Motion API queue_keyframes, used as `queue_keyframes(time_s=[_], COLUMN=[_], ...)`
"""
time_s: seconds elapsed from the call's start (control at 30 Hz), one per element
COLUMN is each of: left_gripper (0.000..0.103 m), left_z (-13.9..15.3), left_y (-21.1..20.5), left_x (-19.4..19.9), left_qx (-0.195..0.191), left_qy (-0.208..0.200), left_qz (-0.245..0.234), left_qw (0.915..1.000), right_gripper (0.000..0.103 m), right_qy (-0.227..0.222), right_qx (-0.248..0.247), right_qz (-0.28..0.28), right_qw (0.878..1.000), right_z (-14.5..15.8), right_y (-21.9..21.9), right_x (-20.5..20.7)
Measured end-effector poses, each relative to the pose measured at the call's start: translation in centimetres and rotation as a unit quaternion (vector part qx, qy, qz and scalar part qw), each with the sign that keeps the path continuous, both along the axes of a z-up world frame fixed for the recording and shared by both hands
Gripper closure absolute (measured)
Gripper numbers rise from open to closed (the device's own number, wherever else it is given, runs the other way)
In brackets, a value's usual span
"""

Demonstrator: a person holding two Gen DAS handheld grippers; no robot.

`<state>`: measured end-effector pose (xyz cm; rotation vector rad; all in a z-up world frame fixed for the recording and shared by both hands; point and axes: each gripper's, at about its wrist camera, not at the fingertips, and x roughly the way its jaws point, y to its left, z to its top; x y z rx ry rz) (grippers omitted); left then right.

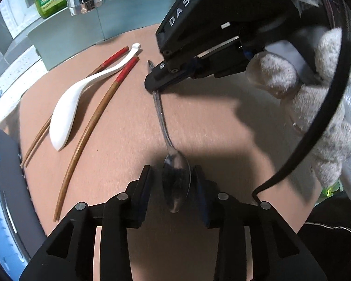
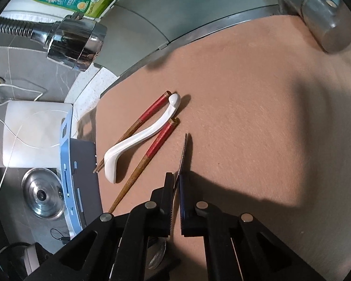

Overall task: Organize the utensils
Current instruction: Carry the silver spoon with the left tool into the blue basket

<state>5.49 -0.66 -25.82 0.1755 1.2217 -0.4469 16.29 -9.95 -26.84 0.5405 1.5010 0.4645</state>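
The metal spoon [image 1: 162, 121] lies on the brown mat [image 1: 222, 121], long axis running from near edge toward the sink-side edge, bowl nearest. The right gripper [image 1: 152, 89] is clamped on its handle. The left gripper [image 1: 175, 175] straddles the bowl, pads apart from it.
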Motion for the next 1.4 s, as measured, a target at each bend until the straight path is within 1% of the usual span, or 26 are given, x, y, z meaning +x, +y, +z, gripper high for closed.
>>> queue_keyframes(time_s=[0.13, 0.2, 0.23, 0.27, 0.33, 0.37, 0.4, 0.5, 0.53, 0.57, 0.63, 0.8, 0.97, 1.07, 1.2, 1.23, 1.4], left_gripper=[0.069, 0.069, 0.070, 0.072, 0.083, 0.084, 0.084, 0.086, 0.090, 0.092, 0.093, 0.094, 0.094, 0.094, 0.094, 0.094, 0.094], left_z=[-0.2, -0.5, -0.4, -0.4, -0.3, 0.1, 0.0, 0.1, 0.6, 0.9, 1.9, 3.8, 5.5, 5.5, 6.5, 6.8, 6.9], left_y=[0.3, 1.6, 1.8, 1.9, 2.1, 2.5, 2.8, 3.6, 3.4, 3.4, 3.3, 4.0, 6.1, 8.2, 10.9, 10.8, 13.4], left_x=[-1.2, -2.7, -2.8, -2.9, -3.0, -3.5, -2.9, -3.1, -3.4, -3.6, -3.8, -4.9, -6.1, -6.0, -7.4, -8.0, -9.0], left_qx=[-0.002, -0.004, -0.005, -0.005, -0.007, -0.012, -0.018, -0.023, -0.023, -0.022, -0.018, -0.018, -0.016, -0.012, -0.011, -0.011, -0.010], left_qy=[0.000, 0.000, 0.000, 0.000, -0.001, -0.001, 0.000, -0.003, -0.006, -0.009, -0.022, -0.038, -0.051, -0.057, -0.064, -0.065, -0.066], left_qz=[0.003, 0.004, 0.004, 0.004, 0.007, 0.011, 0.015, 0.017, 0.016, 0.013, 0.008, 0.004, 0.010, 0.017, 0.032, 0.037, 0.058], left_qw=[1.0000, 1.0000, 1.0000, 1.0000, 1.0000, 0.9999, 0.9997, 0.9996, 0.9996, 0.9996, 0.9996, 0.9991, 0.9985, 0.9981, 0.9974, 0.9972, 0.9961], right_gripper=[0.100, 0.100, 0.100, 0.100, 0.100, 0.100, 0.100, 0.100, 0.100, 0.099, 0.099, 0.099, 0.099, 0.099, 0.099, 0.099, 0.099], right_qy=[0.012, 0.015, 0.015, 0.014, 0.010, 0.009, 0.009, 0.009, 0.008, 0.007, 0.006, -0.002, -0.017, -0.024, -0.031, -0.032, -0.043], right_qx=[0.024, 0.030, 0.032, 0.034, 0.035, 0.035, 0.036, 0.034, 0.035, 0.035, 0.037, 0.048, 0.057, 0.063, 0.069, 0.070, 0.071], right_qz=[-0.018, -0.023, -0.025, -0.026, -0.028, -0.029, -0.030, -0.031, -0.032, -0.033, -0.036, -0.034, -0.022, -0.010, 0.007, 0.011, 0.038], right_qw=[0.999, 0.999, 0.999, 0.999, 0.999, 0.999, 0.999, 0.999, 0.999, 0.999, 0.999, 0.998, 0.998, 0.998, 0.997, 0.997, 0.996], right_z=[-0.2, -0.2, -0.1, 0.0, 0.3, 0.4, 0.5, 0.7, 0.9, 1.0, 1.4, 2.7, 4.5, 5.4, 6.3, 6.4, 7.3], right_y=[-1.0, -1.3, -1.4, -1.4, -1.5, -1.5, -1.6, -1.4, -1.5, -1.5, -1.4, -0.6, 1.7, 3.8, 6.9, 7.6, 11.4], right_x=[-0.3, -0.4, -0.5, -0.5, -0.6, -0.6, -0.6, -0.7, -0.7, -0.7, -0.7, -0.9, -1.5, -1.8, -2.5, -2.7, -3.5])
